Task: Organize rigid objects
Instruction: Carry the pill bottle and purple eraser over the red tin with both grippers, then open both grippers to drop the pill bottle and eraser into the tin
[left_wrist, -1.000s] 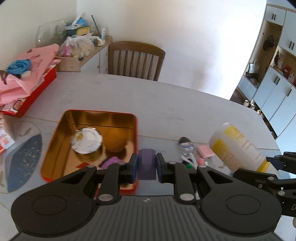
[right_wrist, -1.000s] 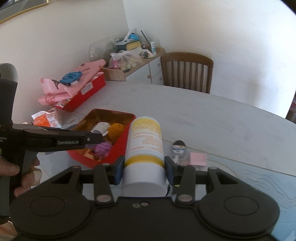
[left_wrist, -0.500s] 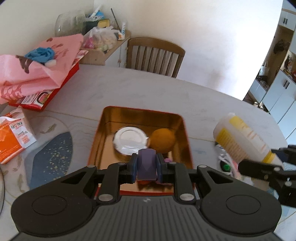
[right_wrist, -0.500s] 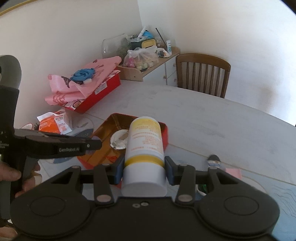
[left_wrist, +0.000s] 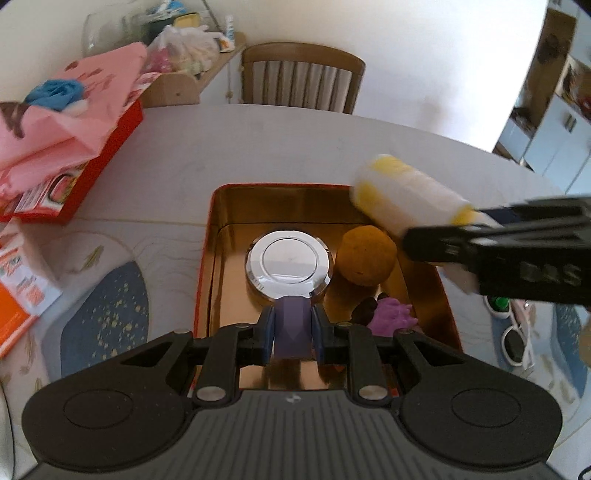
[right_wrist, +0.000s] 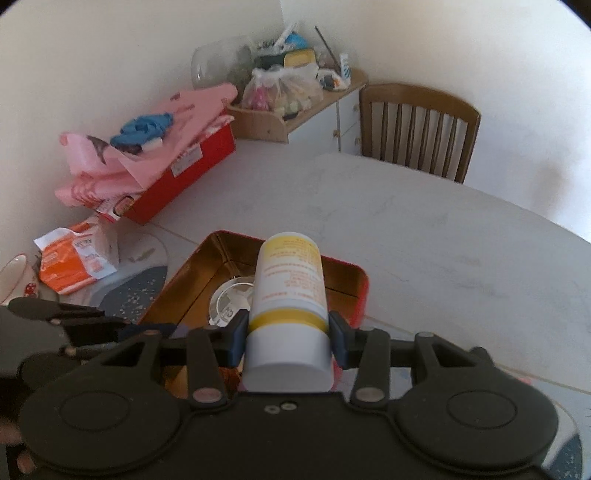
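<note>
**Both grippers loaded over the red tin**

We hold a small purple faceted block (left_wrist: 292, 328) pinched between the blue pads of our left gripper (left_wrist: 293, 330), low in the centre of the left wrist view, over the near end of the red rectangular tin with a gold interior (left_wrist: 211, 236). Just beyond the block, inside the tin, lies a round shiny metal lid (left_wrist: 288, 263), and beside it to the right sits an orange-brown ball (left_wrist: 366, 256). A purple crumpled item (left_wrist: 392, 318) lies in the tin's lower right corner.

Our right gripper (right_wrist: 287, 335) clamps a white plastic bottle with a yellow band and yellow label (right_wrist: 288, 295) near its cap end, so the bottle points away from the camera over the tin (right_wrist: 345, 271). In the left wrist view that bottle (left_wrist: 410, 197) appears blurred at centre right, above the tin's right rim, with the right gripper's black body behind it.

The tin rests on a pale oval table (left_wrist: 258, 147). At the lower right of the left wrist view lie white-framed sunglasses (left_wrist: 515, 341). At the left edge we see an orange-and-white packet (left_wrist: 18, 280), and at the upper left a red box heaped with pink cloth (left_wrist: 70, 122). A wooden slat-back chair (left_wrist: 301, 79) stands at the table's far side.
</note>
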